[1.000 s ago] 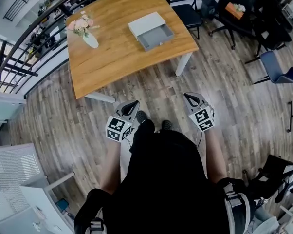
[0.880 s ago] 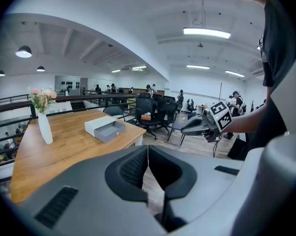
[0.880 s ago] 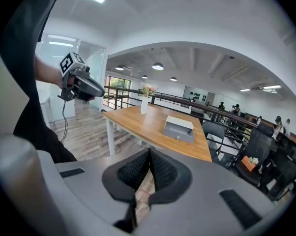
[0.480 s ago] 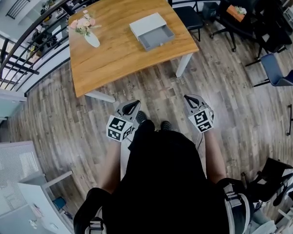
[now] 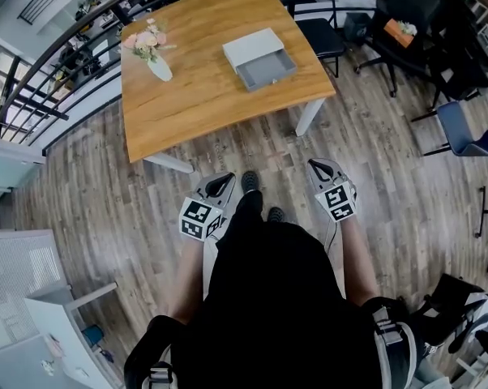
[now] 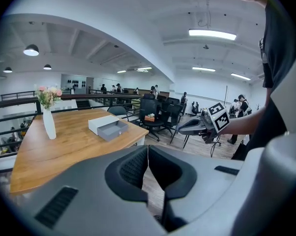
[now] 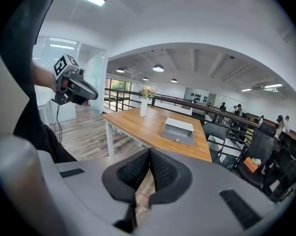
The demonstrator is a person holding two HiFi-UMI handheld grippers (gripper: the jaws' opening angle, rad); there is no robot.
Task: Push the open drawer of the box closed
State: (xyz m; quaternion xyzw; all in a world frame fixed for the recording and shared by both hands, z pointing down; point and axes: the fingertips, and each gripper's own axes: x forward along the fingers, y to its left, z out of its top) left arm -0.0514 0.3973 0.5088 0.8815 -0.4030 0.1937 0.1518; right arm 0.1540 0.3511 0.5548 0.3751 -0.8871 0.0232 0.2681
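Gripper views, not the head view, show left tongs point(image 6: 147, 147) and right tongs point(image 7: 149, 151) pinched together, empty.

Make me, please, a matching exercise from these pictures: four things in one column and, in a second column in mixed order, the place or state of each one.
Things
1. drawer
2. vase of flowers
3. right gripper
4. blue chair

Places or states
A. on the floor, right of the table in the head view
B. pulled out of the white box
C. jaws together, nothing between them
D. standing on the table, left of the box in the head view

Pairs: 1-B, 2-D, 3-C, 4-A
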